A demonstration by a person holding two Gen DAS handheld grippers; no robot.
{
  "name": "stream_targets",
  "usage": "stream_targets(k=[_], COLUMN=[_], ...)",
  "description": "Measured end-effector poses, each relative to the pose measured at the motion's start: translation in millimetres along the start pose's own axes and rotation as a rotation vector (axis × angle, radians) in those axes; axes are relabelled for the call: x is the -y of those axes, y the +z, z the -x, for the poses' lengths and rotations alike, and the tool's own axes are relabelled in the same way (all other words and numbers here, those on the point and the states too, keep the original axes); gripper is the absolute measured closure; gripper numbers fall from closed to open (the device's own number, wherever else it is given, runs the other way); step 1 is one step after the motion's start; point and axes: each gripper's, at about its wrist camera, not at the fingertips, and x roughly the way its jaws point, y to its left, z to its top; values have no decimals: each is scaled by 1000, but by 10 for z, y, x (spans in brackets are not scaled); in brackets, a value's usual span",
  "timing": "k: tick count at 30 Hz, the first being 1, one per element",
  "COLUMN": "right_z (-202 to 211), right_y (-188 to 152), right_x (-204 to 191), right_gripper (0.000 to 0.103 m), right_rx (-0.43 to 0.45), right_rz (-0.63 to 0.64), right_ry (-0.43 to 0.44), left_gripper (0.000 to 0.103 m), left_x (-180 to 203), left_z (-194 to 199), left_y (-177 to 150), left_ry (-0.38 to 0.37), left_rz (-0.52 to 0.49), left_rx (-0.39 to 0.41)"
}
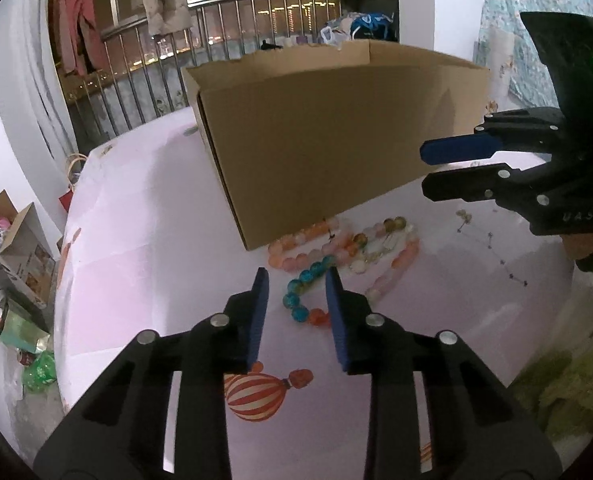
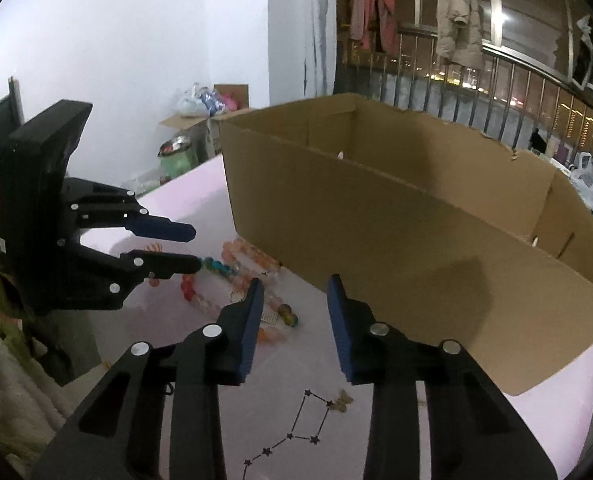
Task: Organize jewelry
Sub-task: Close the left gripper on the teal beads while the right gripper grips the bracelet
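Note:
Several bead bracelets lie in a pile [image 1: 348,246] on the pink table, just in front of an open cardboard box [image 1: 328,136]. A blue and orange bead bracelet [image 1: 302,294] lies nearest my left gripper [image 1: 296,282], which is open and empty just above it. My right gripper [image 2: 296,286] is open and empty, held above the table between the pile [image 2: 240,268] and the box [image 2: 396,232]. A small gold butterfly earring [image 2: 342,400] lies below it. Each gripper shows in the other's view, the right [image 1: 426,172] and the left [image 2: 194,248].
The pink tablecloth [image 1: 144,240] has a printed balloon [image 1: 256,396] and star lines [image 2: 292,436]. Boxes and bags [image 1: 12,248] stand on the floor to the left. A railing with hanging clothes [image 1: 156,8] is behind the table. Green fabric [image 1: 568,392] lies at the right.

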Motion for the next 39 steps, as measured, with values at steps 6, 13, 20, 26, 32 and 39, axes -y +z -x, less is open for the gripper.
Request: stream_targets(k=[6, 13, 20, 26, 32, 39], right_z=[-141, -249, -272, -288, -346, -349], right_y=[3, -11, 12, 6, 45, 31], right_x=[23, 15, 21, -24, -23, -9], right_gripper=[79, 84, 87, 90, 92, 93], right_rx=[-61, -107, -132, -150, -161, -165], right_rz=[18, 19, 3, 13, -10, -54], right_ry=[-4, 13, 41, 50, 58, 70], left_gripper=[83, 85, 85, 86, 93, 94], left_x=[-65, -57, -132, -172, -143, -126], left_z=[-67, -134, -125, -139, -144, -148], left_y=[7, 24, 41, 35, 30, 21], left_ry=[-17, -22, -34, -33, -30, -19], left_rz=[17, 2, 22, 18, 13, 8], left_rx=[-23, -42, -44, -44, -44, -39])
